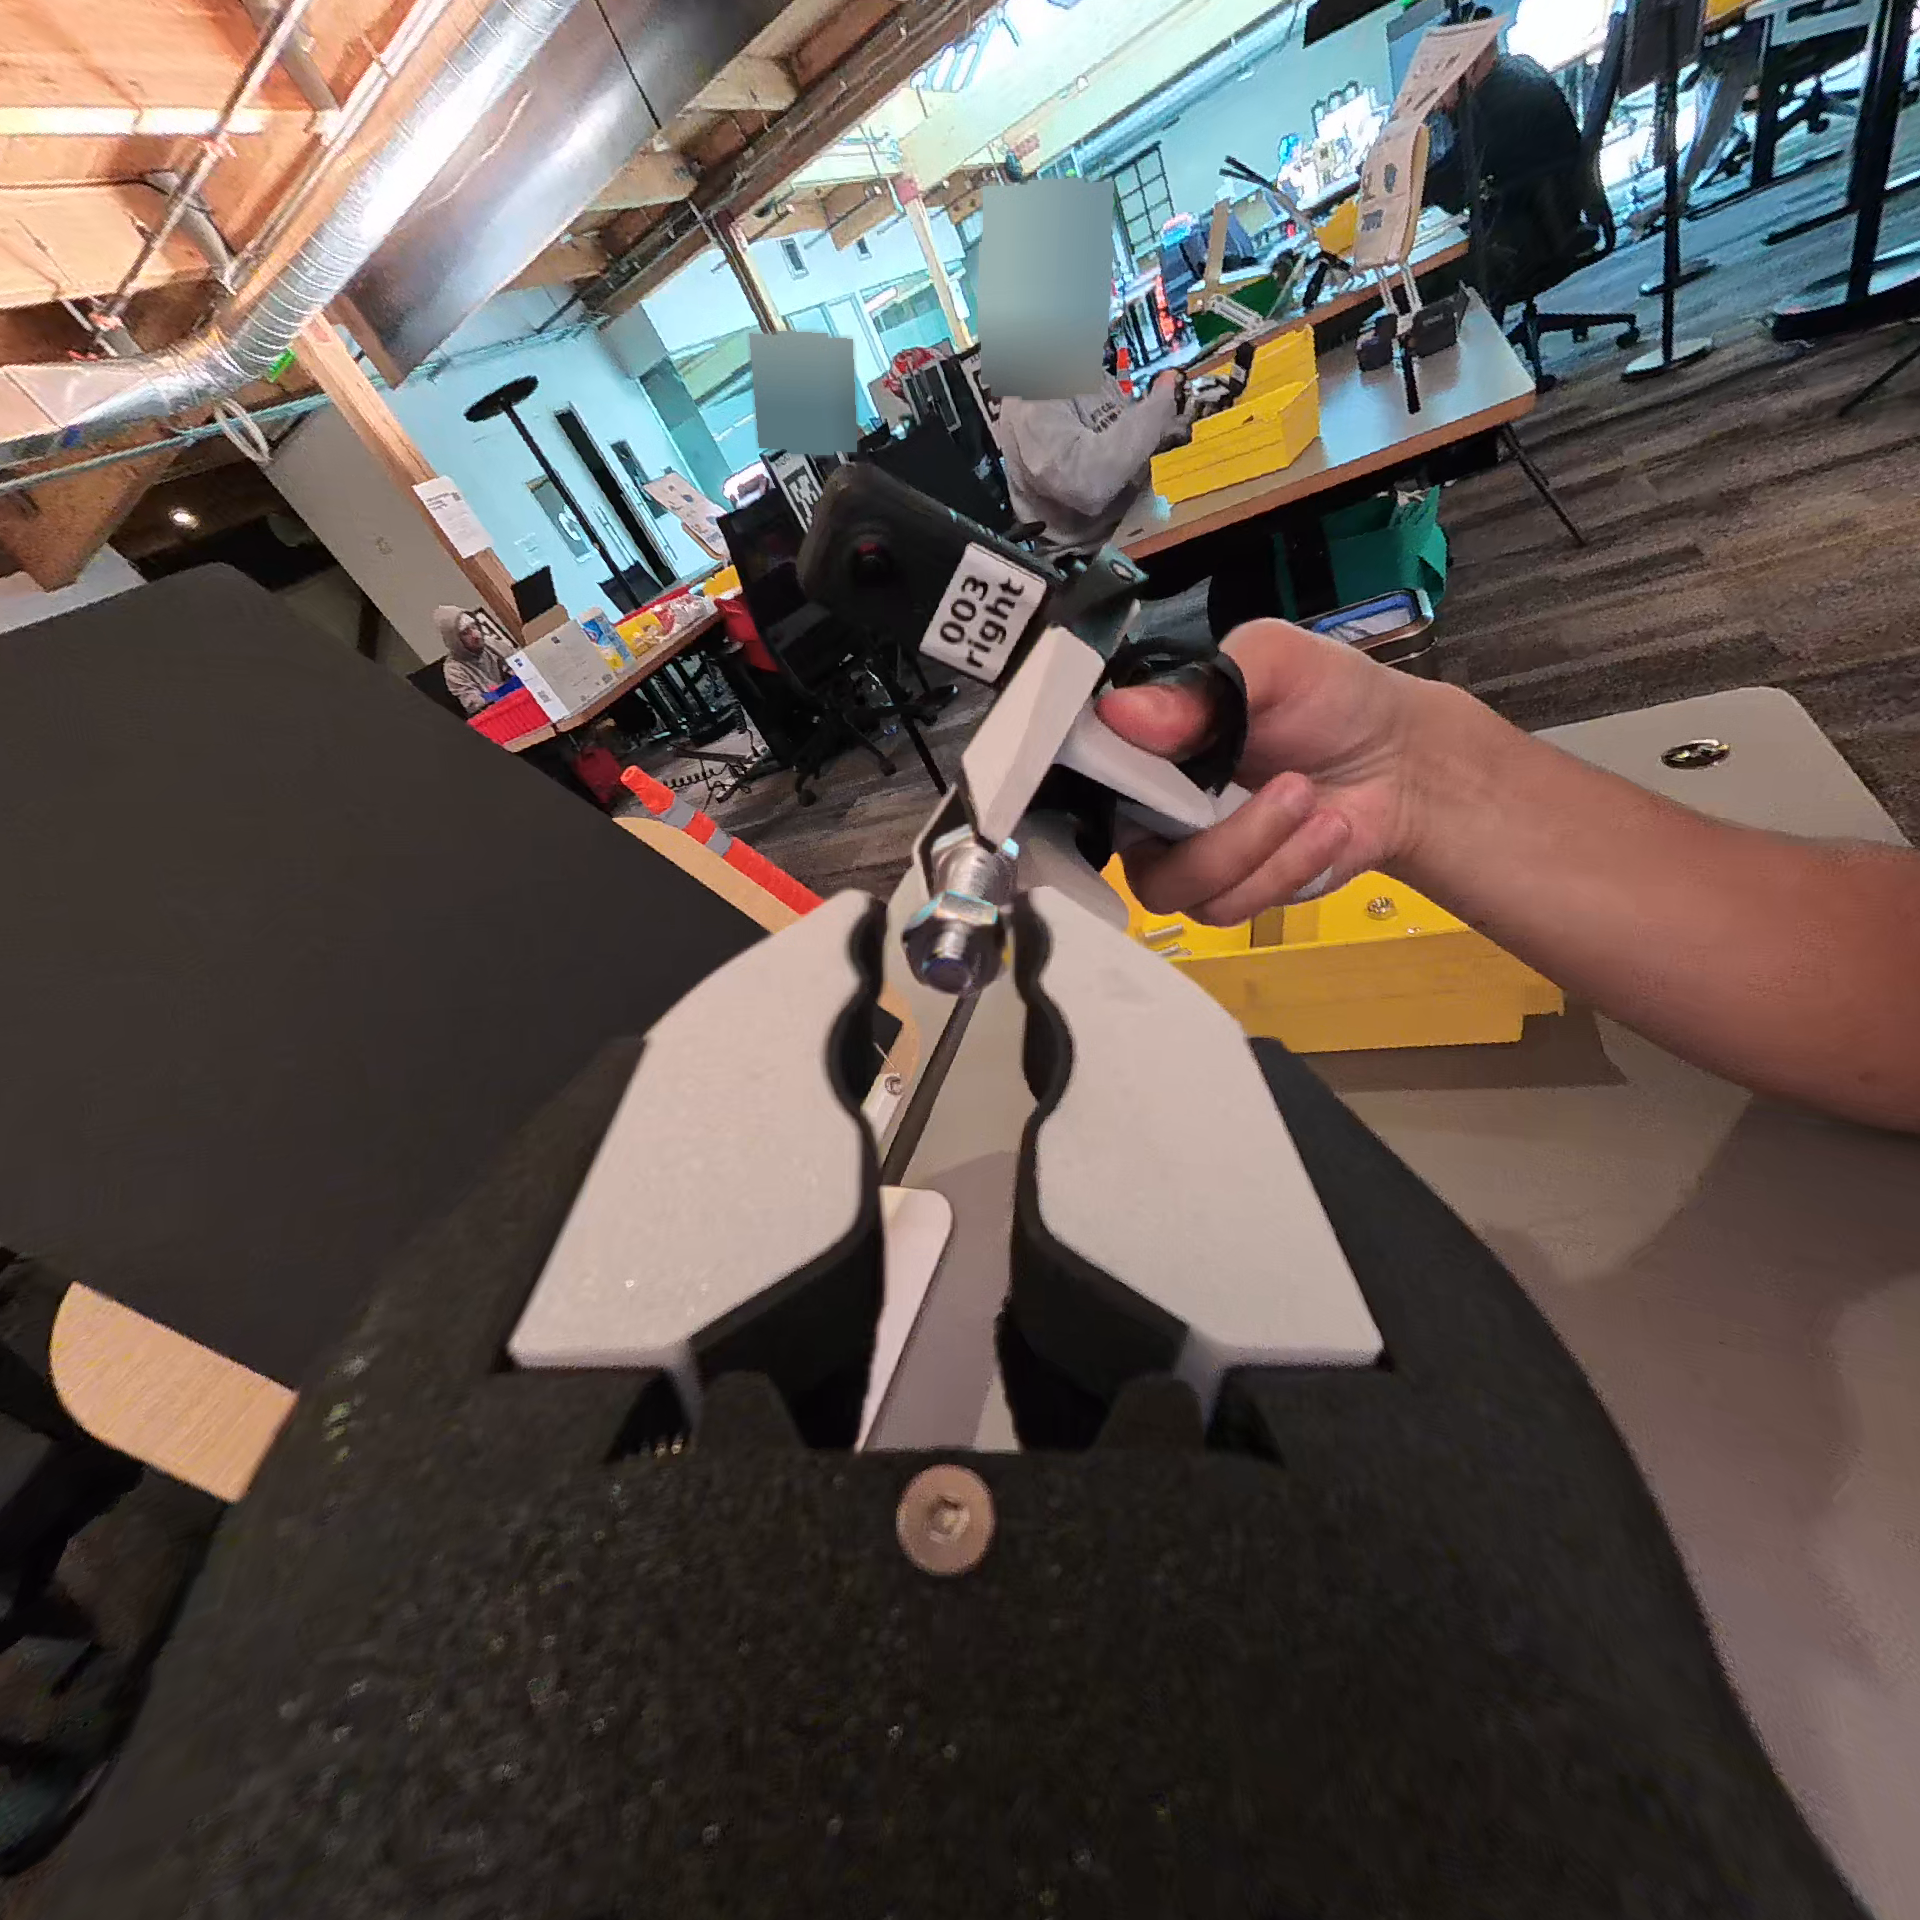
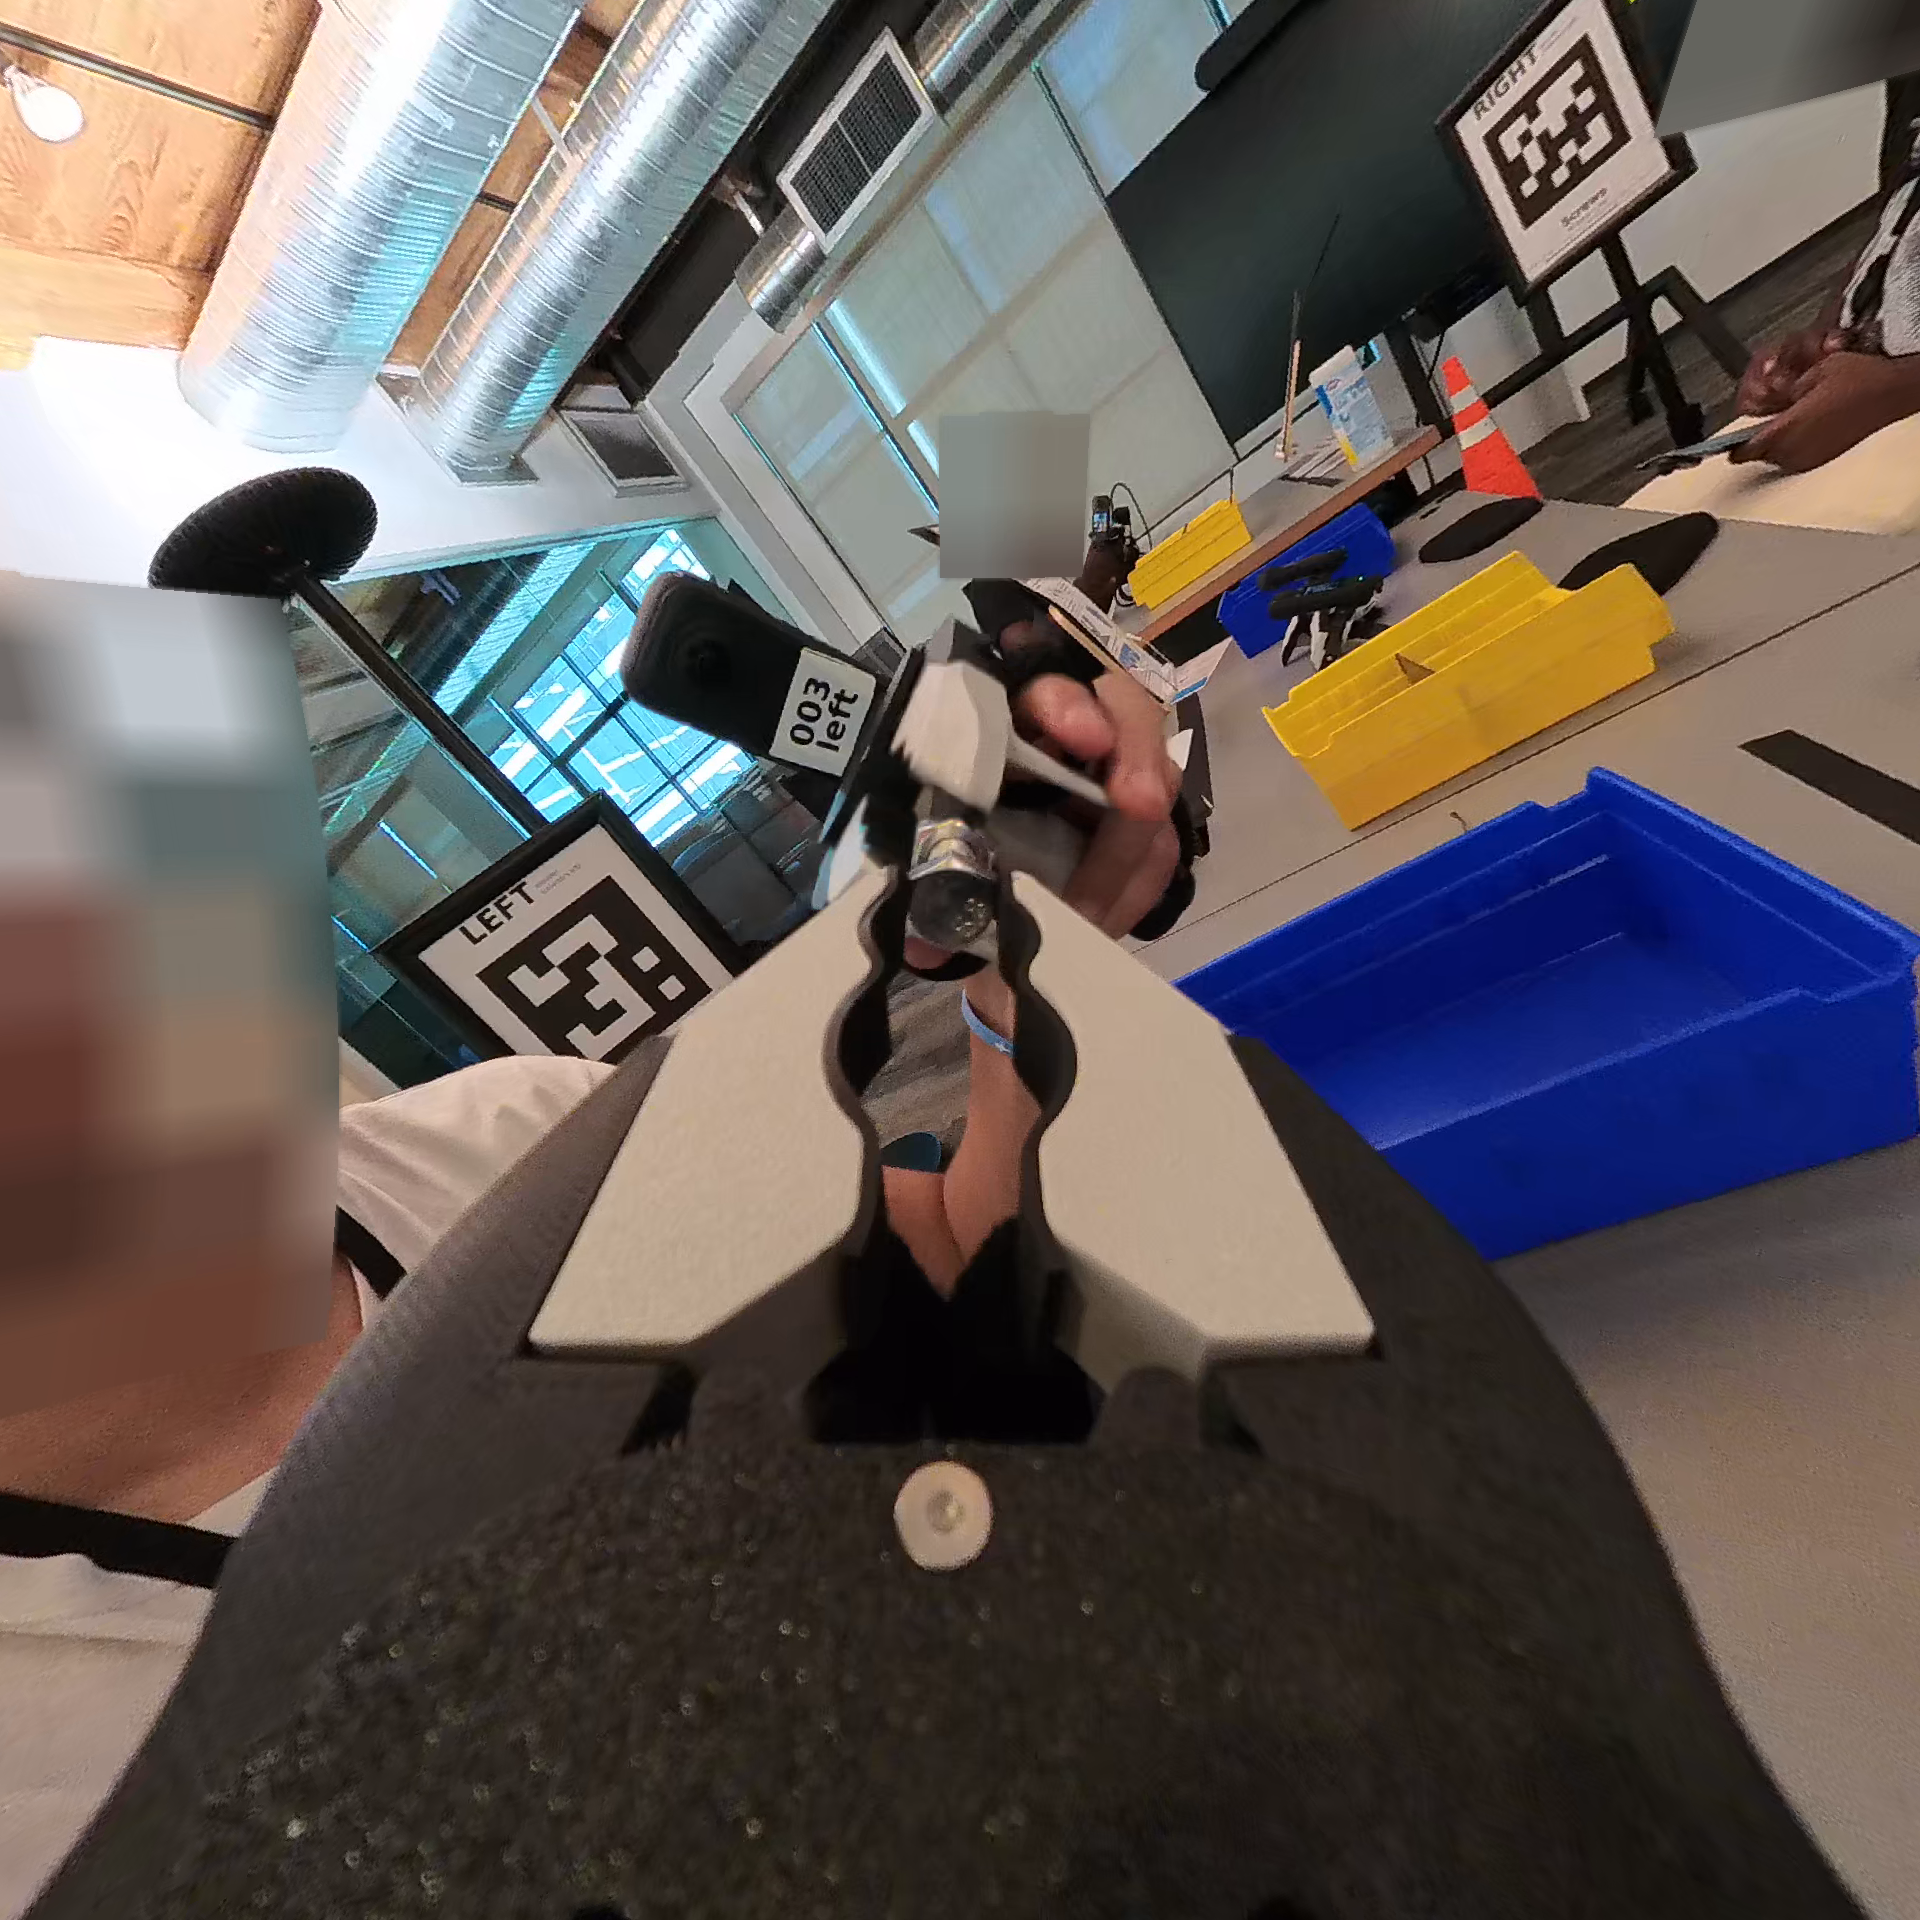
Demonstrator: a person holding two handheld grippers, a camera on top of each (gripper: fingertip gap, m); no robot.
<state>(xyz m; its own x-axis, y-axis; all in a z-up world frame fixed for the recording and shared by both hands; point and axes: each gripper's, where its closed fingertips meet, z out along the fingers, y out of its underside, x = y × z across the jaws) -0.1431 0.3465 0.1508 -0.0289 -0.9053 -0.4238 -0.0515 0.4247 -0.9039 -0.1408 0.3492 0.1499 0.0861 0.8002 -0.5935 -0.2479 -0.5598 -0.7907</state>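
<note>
In the left wrist view my left gripper [image 1: 948,920] is shut on a silver nut [image 1: 954,923] threaded on a bolt [image 1: 943,971], whose threaded end points at the camera. My right gripper [image 1: 975,844], held in a hand [image 1: 1299,769], meets it from the far side and grips the bolt's other end. In the right wrist view my right gripper [image 2: 948,899] is shut on the bolt's hex head [image 2: 951,914]. The left gripper [image 2: 935,821] holds the nut [image 2: 948,844] just beyond it. Both are held in the air above the grey table [image 2: 1714,1351].
A blue bin [image 2: 1558,997] sits on the table to the right of my right gripper, with a yellow bin [image 2: 1455,675] farther back. Another yellow bin [image 1: 1340,966] lies under the right hand. A black panel [image 1: 260,883] stands at left. People sit at far tables. Only a small space, under 4 cm, lies between the two pairs of fingers.
</note>
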